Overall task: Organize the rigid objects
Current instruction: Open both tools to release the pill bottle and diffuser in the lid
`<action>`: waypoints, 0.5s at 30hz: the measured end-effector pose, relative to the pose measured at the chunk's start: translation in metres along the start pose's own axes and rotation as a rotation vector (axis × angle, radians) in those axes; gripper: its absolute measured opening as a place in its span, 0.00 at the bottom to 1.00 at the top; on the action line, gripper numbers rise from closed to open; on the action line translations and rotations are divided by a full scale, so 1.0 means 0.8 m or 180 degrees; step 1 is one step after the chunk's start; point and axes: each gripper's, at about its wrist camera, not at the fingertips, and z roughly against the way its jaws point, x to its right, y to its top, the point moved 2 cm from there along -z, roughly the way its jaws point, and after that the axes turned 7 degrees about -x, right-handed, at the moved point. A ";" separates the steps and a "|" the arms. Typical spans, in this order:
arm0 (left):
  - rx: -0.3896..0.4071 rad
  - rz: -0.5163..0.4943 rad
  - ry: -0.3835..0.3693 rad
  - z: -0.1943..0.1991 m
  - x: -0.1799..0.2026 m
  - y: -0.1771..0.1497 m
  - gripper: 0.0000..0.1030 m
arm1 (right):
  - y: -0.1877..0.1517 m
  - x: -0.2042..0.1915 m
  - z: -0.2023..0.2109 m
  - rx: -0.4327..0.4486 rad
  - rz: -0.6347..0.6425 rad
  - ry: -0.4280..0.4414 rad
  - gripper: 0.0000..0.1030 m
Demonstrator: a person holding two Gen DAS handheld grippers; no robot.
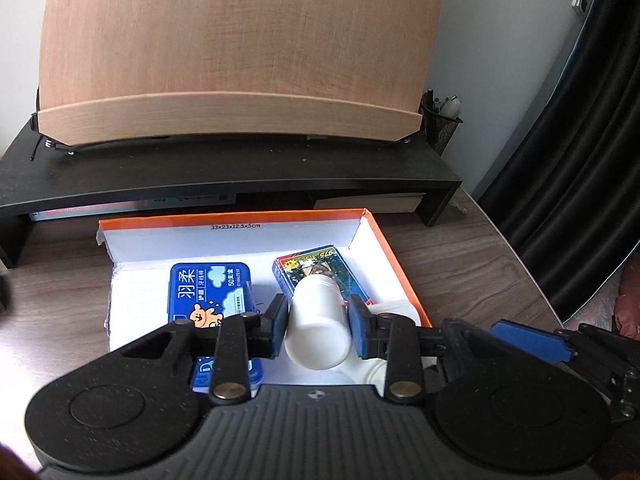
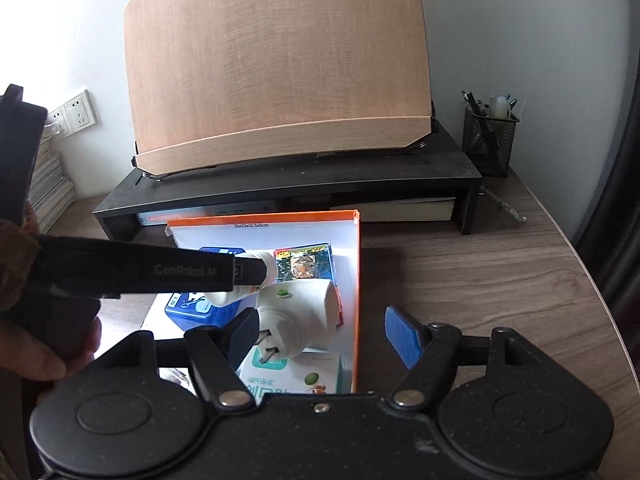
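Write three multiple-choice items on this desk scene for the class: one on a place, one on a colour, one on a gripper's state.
1. Where does the blue rectangular floss tin lie?
A. inside the orange-edged cardboard box
B. on the black shelf
C. in the mesh pen holder

2. What colour is the plastic bottle?
A. red
B. white
C. green

3. The left hand-held gripper is
A. open and empty
B. shut on the bottle
C. out of view

Answers: 1 A, the tin rests on the box's white floor; 2 B, its body is plain white; 3 B, both pads press its sides.

Floss case (image 1: pixel 211 296) left of card pack (image 1: pixel 320 276)
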 end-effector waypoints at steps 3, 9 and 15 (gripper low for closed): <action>0.0014 0.0001 0.0009 0.006 0.001 0.001 0.38 | -0.001 -0.001 0.007 0.0029 -0.0005 -0.0001 0.81; 0.0094 0.0108 0.0140 0.036 -0.009 -0.005 0.65 | -0.001 -0.021 0.018 0.0090 0.0045 -0.0031 0.82; 0.0126 0.0289 0.0354 0.078 -0.040 -0.022 0.81 | -0.001 -0.058 0.027 0.0146 0.0129 0.0009 0.83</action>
